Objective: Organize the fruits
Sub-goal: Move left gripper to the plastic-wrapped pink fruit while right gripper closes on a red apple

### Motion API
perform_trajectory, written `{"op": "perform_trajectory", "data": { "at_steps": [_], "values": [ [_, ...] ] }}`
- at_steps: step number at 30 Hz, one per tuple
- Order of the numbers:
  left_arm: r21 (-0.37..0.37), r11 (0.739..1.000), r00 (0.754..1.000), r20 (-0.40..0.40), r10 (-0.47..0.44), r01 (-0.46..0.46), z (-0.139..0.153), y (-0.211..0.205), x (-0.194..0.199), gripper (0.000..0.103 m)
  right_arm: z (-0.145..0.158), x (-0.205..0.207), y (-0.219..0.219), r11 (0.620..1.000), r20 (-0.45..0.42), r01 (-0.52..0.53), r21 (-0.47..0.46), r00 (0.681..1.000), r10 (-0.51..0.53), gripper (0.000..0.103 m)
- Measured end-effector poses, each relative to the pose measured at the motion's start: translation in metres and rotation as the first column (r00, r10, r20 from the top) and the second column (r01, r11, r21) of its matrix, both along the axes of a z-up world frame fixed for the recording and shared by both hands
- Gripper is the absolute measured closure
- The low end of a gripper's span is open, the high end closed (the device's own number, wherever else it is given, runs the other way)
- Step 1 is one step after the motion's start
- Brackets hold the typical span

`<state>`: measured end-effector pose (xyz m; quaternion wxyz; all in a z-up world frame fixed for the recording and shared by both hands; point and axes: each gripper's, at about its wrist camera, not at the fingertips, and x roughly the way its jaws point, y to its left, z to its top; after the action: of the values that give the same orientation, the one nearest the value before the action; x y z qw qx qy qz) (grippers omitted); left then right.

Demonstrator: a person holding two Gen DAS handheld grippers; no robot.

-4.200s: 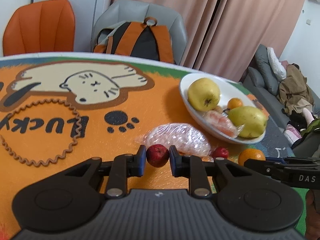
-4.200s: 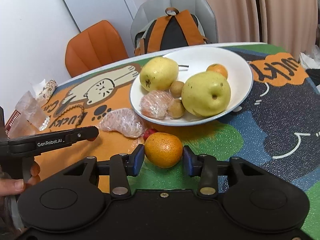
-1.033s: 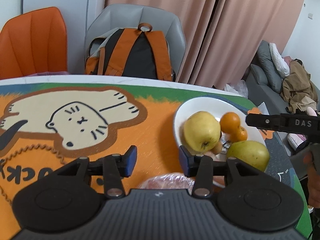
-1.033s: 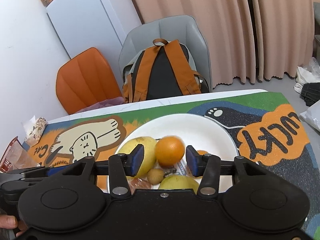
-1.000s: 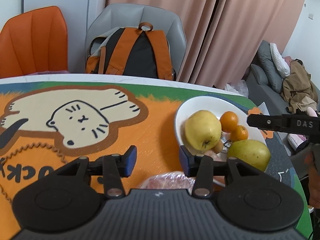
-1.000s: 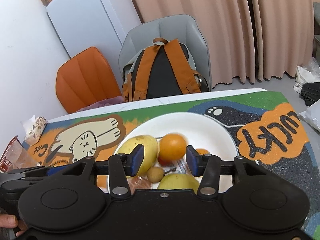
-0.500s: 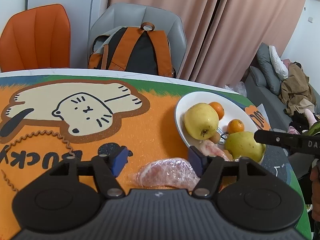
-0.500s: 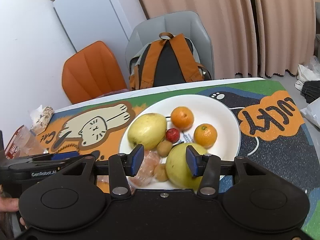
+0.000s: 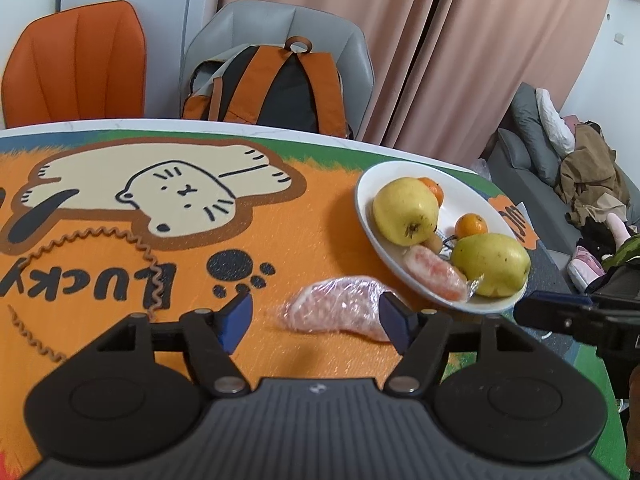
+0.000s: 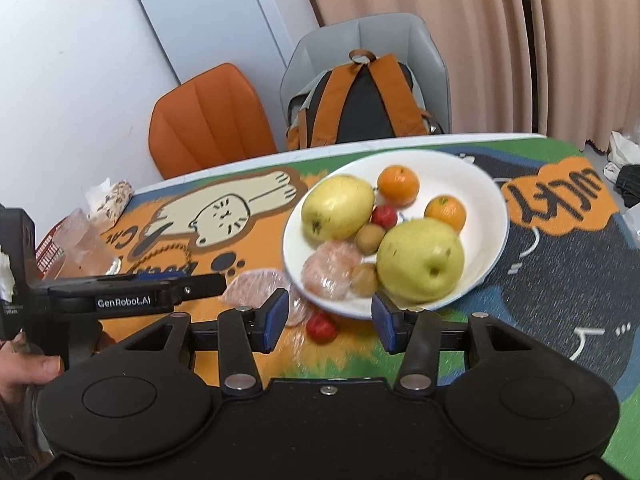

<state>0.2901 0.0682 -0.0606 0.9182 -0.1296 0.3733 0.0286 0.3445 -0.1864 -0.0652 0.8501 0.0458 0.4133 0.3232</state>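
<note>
A white plate holds two yellow-green pears, two oranges, a small red fruit, small brown fruits and a wrapped peeled citrus piece. A second wrapped citrus piece lies on the mat beside the plate. A small red fruit lies on the mat at the plate's near rim. My left gripper is open, its jaws either side of the wrapped piece. My right gripper is open and empty above the red fruit.
The table carries a printed cat mat. An orange chair and a grey chair with an orange-black backpack stand behind it. Plastic-wrapped items and a red basket sit at the table's left edge.
Both grippers have pulled back toward me from the plate and lowered. The left jaws have opened wider around the wrapped piece. The orange and small red fruit now lie on the plate.
</note>
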Motion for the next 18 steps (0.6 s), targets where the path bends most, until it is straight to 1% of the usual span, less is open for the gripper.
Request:
{"op": "perform_trajectory", "data": {
  "at_steps": [7, 13, 18],
  "values": [
    [-0.004, 1.0, 1.0, -0.008, -0.007, 0.007, -0.008, 0.002, -0.01, 0.035, -0.011, -0.011, 0.004, 1.0, -0.012, -0.01, -0.001, 1.0, 0.01, 0.057],
    [0.002, 1.0, 1.0, -0.017, -0.005, 0.005, -0.014, 0.007, -0.013, 0.035, -0.029, -0.008, 0.019, 0.999, -0.026, -0.015, -0.041, 1.0, 0.014, 0.058],
    [0.002, 1.0, 1.0, -0.023, 0.003, -0.003, -0.016, 0.013, -0.014, 0.035, -0.042, -0.005, 0.032, 0.999, -0.043, -0.024, -0.044, 0.999, 0.022, 0.061]
  ]
}}
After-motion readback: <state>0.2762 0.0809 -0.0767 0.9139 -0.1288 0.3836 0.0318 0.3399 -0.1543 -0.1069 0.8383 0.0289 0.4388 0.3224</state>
